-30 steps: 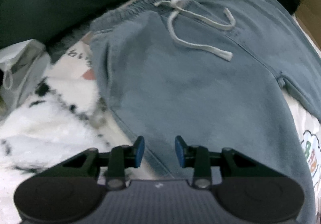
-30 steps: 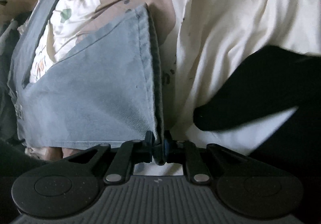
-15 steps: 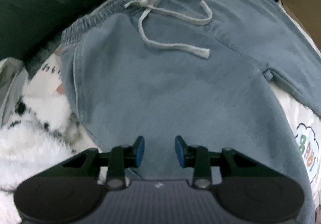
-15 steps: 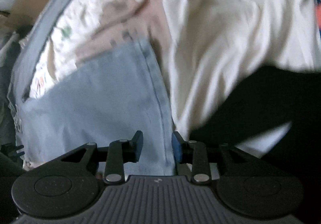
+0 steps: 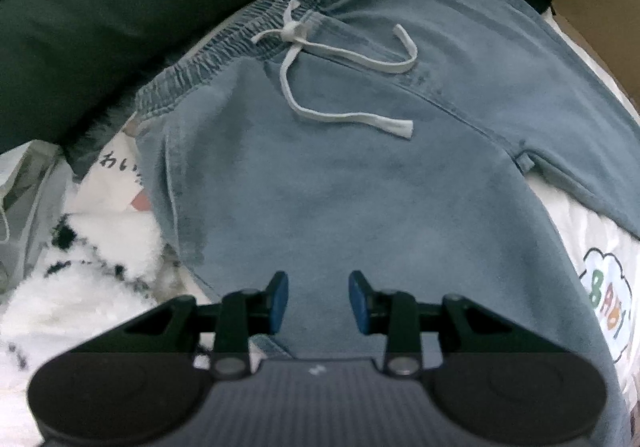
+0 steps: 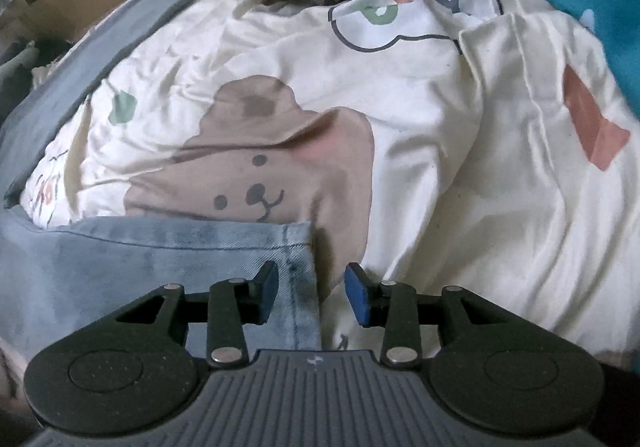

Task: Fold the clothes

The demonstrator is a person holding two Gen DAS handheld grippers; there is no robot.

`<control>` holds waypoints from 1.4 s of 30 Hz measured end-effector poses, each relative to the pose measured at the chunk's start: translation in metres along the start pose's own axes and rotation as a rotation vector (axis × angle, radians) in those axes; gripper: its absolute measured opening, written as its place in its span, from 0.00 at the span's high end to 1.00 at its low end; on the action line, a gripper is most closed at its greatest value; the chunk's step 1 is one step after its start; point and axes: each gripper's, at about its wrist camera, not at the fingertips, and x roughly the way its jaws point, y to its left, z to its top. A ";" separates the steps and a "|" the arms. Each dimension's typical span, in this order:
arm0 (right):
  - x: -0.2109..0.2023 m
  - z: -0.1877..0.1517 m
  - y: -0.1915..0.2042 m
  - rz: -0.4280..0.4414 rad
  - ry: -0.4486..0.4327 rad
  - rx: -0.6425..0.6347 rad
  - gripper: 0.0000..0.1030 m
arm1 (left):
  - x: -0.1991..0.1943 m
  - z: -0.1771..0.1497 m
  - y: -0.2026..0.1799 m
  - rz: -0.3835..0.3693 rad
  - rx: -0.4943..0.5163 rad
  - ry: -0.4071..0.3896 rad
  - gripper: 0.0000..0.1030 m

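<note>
Blue trousers fill mid-frame under the left gripper, parted, empty; the right gripper, just opening, straddles their hem untouched.

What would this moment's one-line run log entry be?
pants: flat on bedding | left gripper: open, empty | right gripper: jaws just opening, hem corner released

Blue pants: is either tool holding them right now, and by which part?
Neither. The right tool has just been opening over the hem corner of the blue pants; the left tool hangs open above them.
</note>
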 end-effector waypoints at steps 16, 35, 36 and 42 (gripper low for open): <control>0.021 0.017 0.030 -0.062 0.003 -0.183 0.86 | -0.011 0.012 -0.023 -0.004 0.030 -0.040 0.65; -0.115 -0.022 0.077 -0.106 -0.178 -0.102 0.90 | 0.029 0.036 -0.161 -0.255 0.190 0.011 0.65; -0.117 -0.024 0.078 -0.111 -0.180 -0.101 0.90 | 0.033 0.035 -0.165 -0.267 0.204 0.023 0.65; -0.123 -0.028 0.083 -0.139 -0.179 -0.100 0.90 | 0.049 0.026 -0.193 -0.308 0.299 0.055 0.65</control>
